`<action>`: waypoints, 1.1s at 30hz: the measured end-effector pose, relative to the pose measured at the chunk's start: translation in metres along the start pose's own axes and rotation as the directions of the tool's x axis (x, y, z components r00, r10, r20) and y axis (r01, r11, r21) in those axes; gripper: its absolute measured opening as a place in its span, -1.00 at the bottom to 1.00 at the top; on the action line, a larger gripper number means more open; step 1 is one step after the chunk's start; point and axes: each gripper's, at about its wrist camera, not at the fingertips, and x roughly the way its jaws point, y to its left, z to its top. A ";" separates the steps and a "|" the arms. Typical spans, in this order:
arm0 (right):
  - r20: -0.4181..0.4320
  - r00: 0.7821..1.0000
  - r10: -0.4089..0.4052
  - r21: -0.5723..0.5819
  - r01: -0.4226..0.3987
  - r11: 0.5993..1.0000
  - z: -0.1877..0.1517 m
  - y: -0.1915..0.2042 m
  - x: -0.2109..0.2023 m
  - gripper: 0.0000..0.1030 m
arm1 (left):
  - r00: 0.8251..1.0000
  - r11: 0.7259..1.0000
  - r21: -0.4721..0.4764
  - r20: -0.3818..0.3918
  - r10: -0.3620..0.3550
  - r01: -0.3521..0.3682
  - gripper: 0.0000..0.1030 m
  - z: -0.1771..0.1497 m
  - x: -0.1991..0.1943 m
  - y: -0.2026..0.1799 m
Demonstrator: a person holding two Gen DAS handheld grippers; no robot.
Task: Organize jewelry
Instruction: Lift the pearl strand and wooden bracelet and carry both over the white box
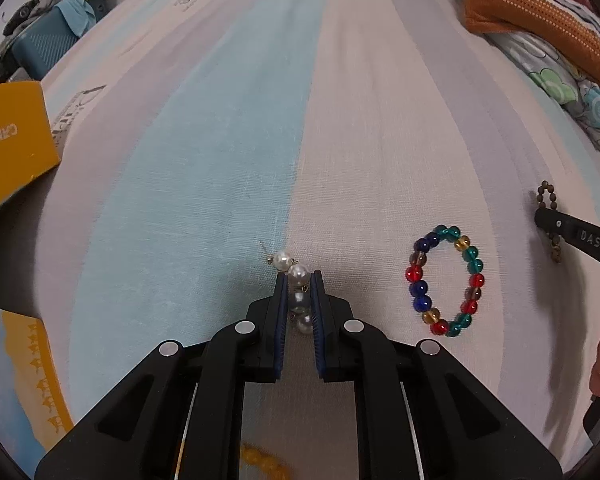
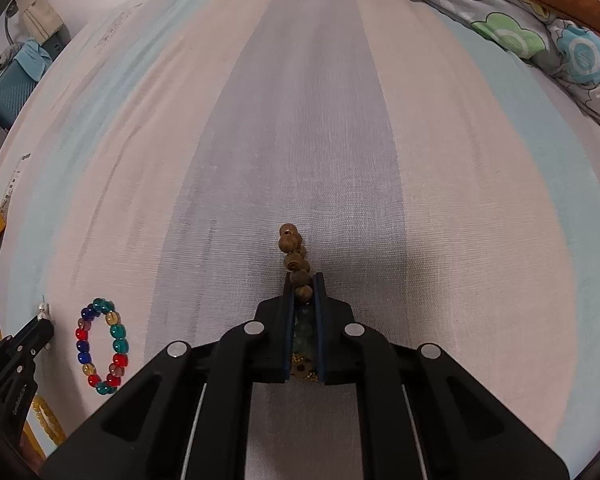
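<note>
My left gripper (image 1: 299, 280) is shut on a white pearl bracelet (image 1: 296, 270), whose beads stick out past the fingertips and lie between the jaws, low over the striped bedsheet (image 1: 236, 128). My right gripper (image 2: 303, 280) is shut on a brown wooden bead bracelet (image 2: 293, 248), which juts out past its tips. A multicoloured glass bead bracelet (image 1: 447, 280) lies flat on the sheet between the two grippers; it also shows in the right wrist view (image 2: 102, 346). The right gripper shows at the right edge of the left wrist view (image 1: 540, 216), the left gripper at the lower left of the right wrist view (image 2: 46, 328).
A yellow box (image 1: 12, 144) and a blue-and-yellow box (image 1: 16, 372) sit at the left edge of the bed. A yellow bead bracelet (image 2: 48, 420) lies near them. Folded floral and orange bedding (image 1: 540, 28) is piled at the far right. A teal case (image 1: 40, 48) stands beyond the bed's left side.
</note>
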 end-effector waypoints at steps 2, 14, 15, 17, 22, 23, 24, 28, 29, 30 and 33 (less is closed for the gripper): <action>0.007 1.000 0.004 0.000 -0.004 1.000 0.000 0.001 -0.003 -0.86 | 1.000 1.000 0.003 0.004 0.000 0.000 -0.80 0.000 -0.004 0.001; 0.044 0.999 0.014 0.016 -0.015 1.000 -0.009 0.001 -0.035 -0.86 | 1.000 1.000 0.000 0.013 -0.013 0.013 -0.80 -0.006 -0.027 0.007; 0.046 0.999 0.014 0.019 -0.015 1.000 -0.009 0.000 -0.038 -0.86 | 1.000 1.000 0.001 0.016 -0.013 0.013 -0.80 -0.007 -0.031 0.008; 0.048 0.999 0.016 0.025 -0.018 1.000 -0.011 -0.001 -0.044 -0.86 | 1.000 1.000 0.002 0.019 -0.016 0.016 -0.80 -0.008 -0.036 0.008; 0.059 0.998 0.018 0.031 -0.020 0.999 -0.018 0.000 -0.061 -0.86 | 1.000 1.000 0.002 0.024 -0.012 0.012 -0.80 -0.011 -0.050 0.009; 0.061 0.998 0.018 0.033 -0.020 0.999 -0.020 0.001 -0.064 -0.86 | 1.000 1.000 0.002 0.026 -0.008 0.008 -0.80 -0.011 -0.052 0.010; 0.063 0.998 0.020 0.035 -0.022 0.999 -0.023 0.001 -0.068 -0.86 | 1.000 1.000 -0.001 0.026 -0.003 0.003 -0.80 -0.011 -0.054 0.011; 0.072 0.997 0.014 0.030 -0.016 0.999 -0.031 0.007 -0.079 -0.86 | 0.999 1.000 -0.013 0.032 0.003 -0.002 -0.80 -0.013 -0.064 0.016; 0.074 0.997 0.009 0.026 -0.011 1.000 -0.034 0.009 -0.081 -0.86 | 0.999 1.000 -0.015 0.036 0.003 -0.003 -0.80 -0.014 -0.068 0.018; 0.077 0.997 0.005 0.022 -0.006 1.000 -0.038 0.011 -0.085 -0.86 | 0.999 1.000 -0.017 0.038 0.004 -0.003 -0.80 -0.014 -0.070 0.018; 0.082 0.997 0.000 0.016 -0.001 1.000 -0.044 0.015 -0.090 -0.86 | 0.999 1.000 -0.023 0.047 0.006 -0.005 -0.80 -0.017 -0.080 0.022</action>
